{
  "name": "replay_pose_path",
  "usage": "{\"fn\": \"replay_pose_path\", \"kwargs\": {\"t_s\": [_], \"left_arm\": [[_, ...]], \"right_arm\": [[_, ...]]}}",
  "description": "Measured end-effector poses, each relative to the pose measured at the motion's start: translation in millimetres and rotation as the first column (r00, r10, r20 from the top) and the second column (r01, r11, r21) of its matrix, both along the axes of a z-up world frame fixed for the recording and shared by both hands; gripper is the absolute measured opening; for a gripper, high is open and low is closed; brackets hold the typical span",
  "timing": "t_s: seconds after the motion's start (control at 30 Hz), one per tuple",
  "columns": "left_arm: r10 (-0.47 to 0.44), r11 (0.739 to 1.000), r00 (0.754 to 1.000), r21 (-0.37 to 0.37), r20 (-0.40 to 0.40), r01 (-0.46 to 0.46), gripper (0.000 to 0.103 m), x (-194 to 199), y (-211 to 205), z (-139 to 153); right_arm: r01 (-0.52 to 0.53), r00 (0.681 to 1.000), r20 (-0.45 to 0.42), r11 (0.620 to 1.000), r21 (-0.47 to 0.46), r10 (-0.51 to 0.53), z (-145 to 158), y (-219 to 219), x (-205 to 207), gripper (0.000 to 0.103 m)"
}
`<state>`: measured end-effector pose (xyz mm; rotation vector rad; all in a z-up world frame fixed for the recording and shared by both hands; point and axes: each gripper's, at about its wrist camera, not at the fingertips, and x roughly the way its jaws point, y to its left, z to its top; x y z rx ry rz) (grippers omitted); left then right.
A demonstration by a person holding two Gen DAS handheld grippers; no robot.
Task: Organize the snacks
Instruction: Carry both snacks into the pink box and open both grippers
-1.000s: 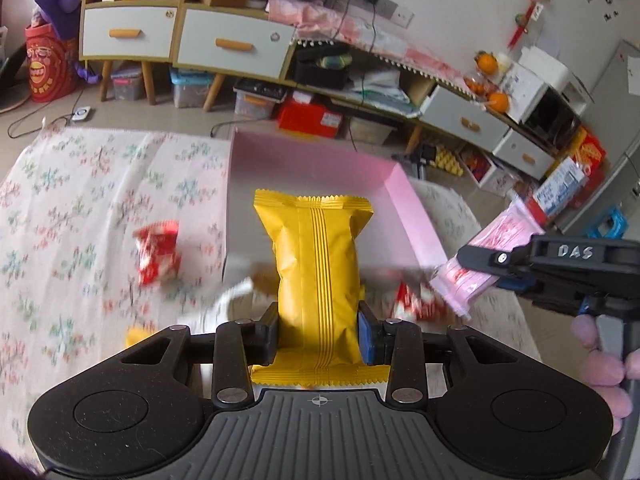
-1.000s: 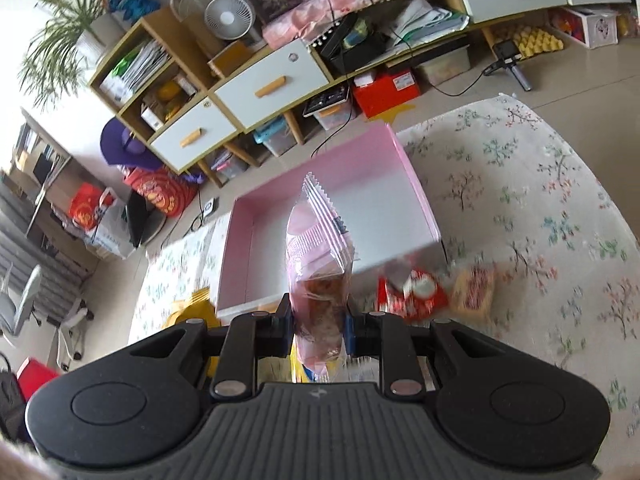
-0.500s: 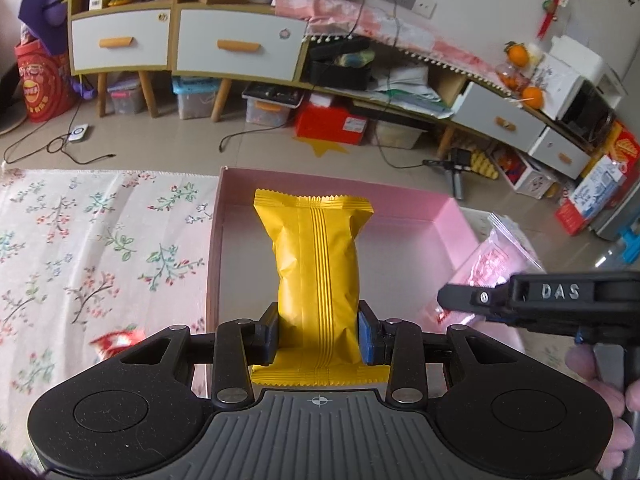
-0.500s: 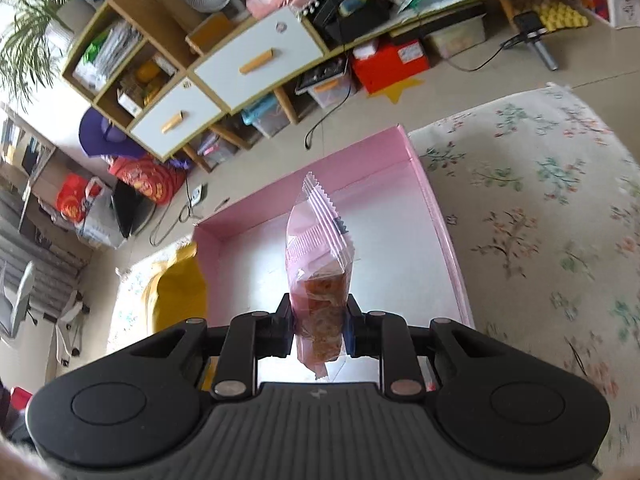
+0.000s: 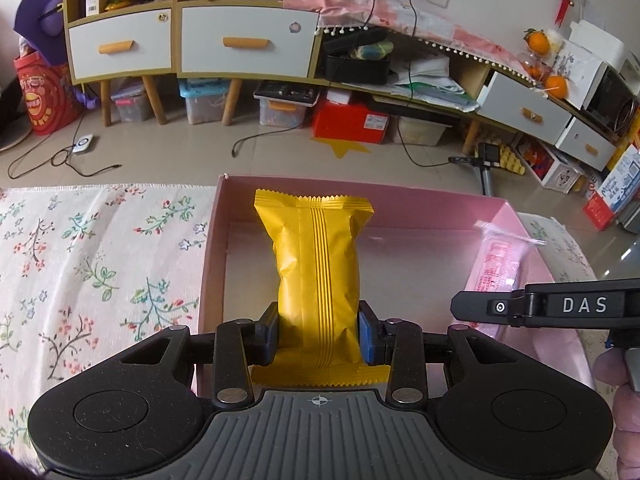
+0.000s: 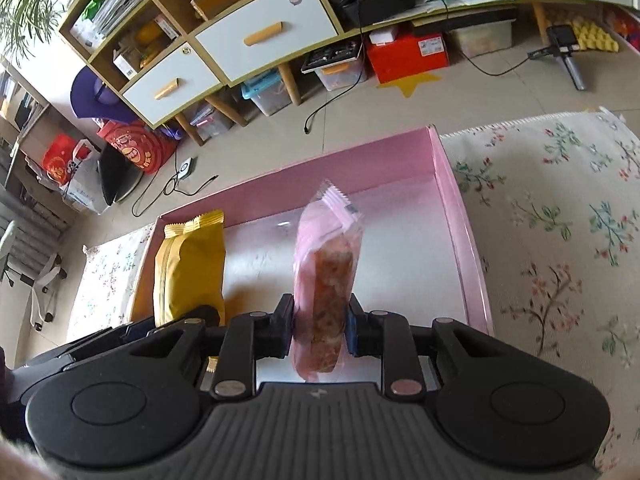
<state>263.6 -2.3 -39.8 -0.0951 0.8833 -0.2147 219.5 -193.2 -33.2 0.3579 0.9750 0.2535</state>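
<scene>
Both grippers have come forward and down over the shallow pink cardboard box (image 5: 404,204), which a second ago lay farther ahead. Left gripper (image 5: 319,334) pinches the puffy yellow foil snack packet (image 5: 316,264) near its lower seal; the packet stands upright above the box's left half. Right gripper (image 6: 317,326) has its jaws opening, with the clear pink-printed snack pouch (image 6: 326,264) between them, the pads touching its sides. The yellow packet lies toward nine o'clock from that pouch. The box's pale floor shows bare between them. It rests on a white floral-print cloth (image 6: 560,220) covering the counter. At twelve o'clock, beyond tiled floor, stand white-drawered wooden cabinets (image 5: 240,44).
</scene>
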Motion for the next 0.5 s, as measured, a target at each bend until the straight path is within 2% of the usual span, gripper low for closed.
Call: {"fn": "replay_pose_path", "kwargs": {"t_s": [0.07, 0.13, 0.17, 0.2, 0.23, 0.3, 0.4, 0.5], "left_arm": [[-0.005, 1.0, 1.0, 0.005, 0.014, 0.005, 0.039, 1.1, -0.5, 0.2], [-0.01, 1.0, 1.0, -0.009, 0.021, 0.011, 0.048, 1.6, 1.1, 1.4], [-0.01, 1.0, 1.0, -0.014, 0.028, 0.011, 0.052, 0.6, 1.8, 2.7], [-0.01, 1.0, 0.999, -0.016, 0.039, 0.01, 0.063, 0.4, 1.9, 4.3], [-0.01, 1.0, 0.999, -0.016, 0.051, 0.011, 0.068, -1.2, 2.4, 6.2], [-0.017, 1.0, 0.998, -0.017, 0.067, 0.018, 0.073, -4.2, 3.3, 9.3], [-0.023, 1.0, 0.997, -0.011, 0.08, 0.024, 0.085, -10.1, 3.2, 15.0], [-0.028, 1.0, 0.996, -0.009, 0.085, 0.029, 0.089, -19.9, 6.5, 21.6]], "right_arm": [[0.006, 1.0, 0.006, 1.0, -0.009, -0.006, 0.1, 0.3, 1.0, 0.029], [0.015, 1.0, 0.014, 1.0, -0.015, -0.015, 0.4, -0.4, -0.4, 0.037], [0.018, 1.0, 0.019, 1.0, -0.014, -0.017, 0.8, -0.5, 1.1, 0.049], [0.021, 0.999, 0.028, 1.0, -0.012, -0.02, 1.9, -1.5, 0.0, 0.054], [0.017, 0.999, 0.037, 1.0, -0.002, -0.017, 3.5, -2.4, -1.1, 0.055], [0.021, 0.999, 0.046, 1.0, -0.003, -0.021, 6.8, -3.4, -2.5, 0.063], [0.022, 0.998, 0.066, 1.0, -0.011, -0.021, 13.5, -6.0, -5.6, 0.068], [0.028, 0.996, 0.085, 0.999, -0.021, -0.026, 21.5, -8.0, -12.8, 0.073]]}}
